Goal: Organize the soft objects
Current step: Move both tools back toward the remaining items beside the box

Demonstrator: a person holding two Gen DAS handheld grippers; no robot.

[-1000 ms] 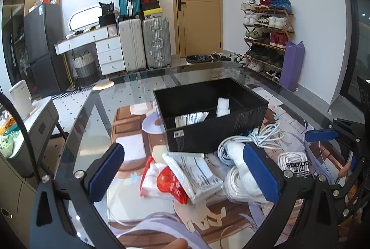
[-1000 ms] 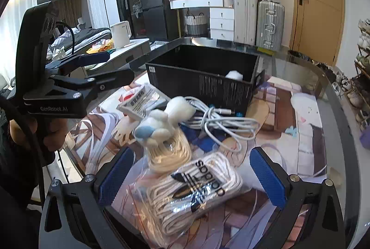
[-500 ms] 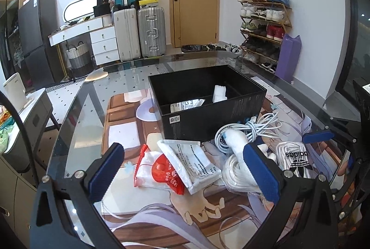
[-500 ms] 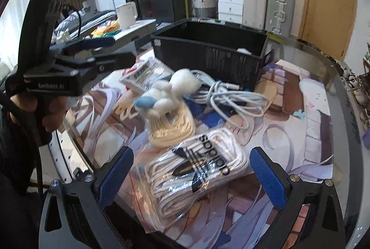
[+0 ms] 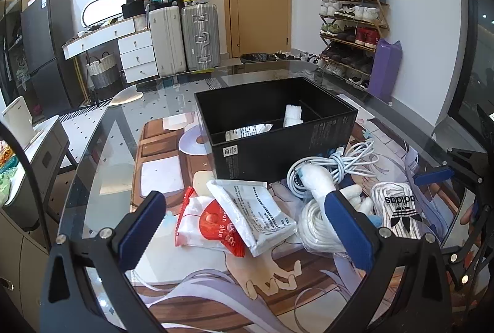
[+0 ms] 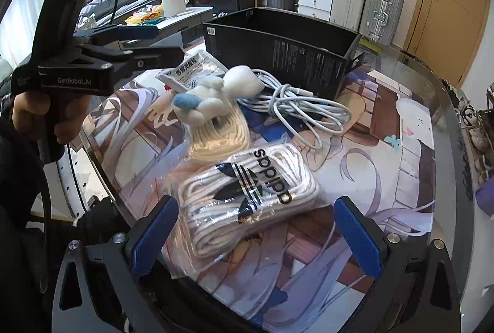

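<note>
Only left view: red packet point(image 5: 216, 225), box point(image 5: 278, 147) contents

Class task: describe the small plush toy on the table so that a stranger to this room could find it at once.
Start at the black box on the glass table. In front of it, beside the tangled white cable, the plush toy lies on a cream cord coil. Nothing else nearby is fluffy white with a blue patch.

right gripper point(image 6: 254, 232): has dropped and moved forward toward the black box point(image 6: 278, 52), its open jaws now flanking the adidas lace bag point(image 6: 247, 200).
left gripper point(image 5: 244, 228): has drifted slightly, raising its view of the black box's interior.
</note>
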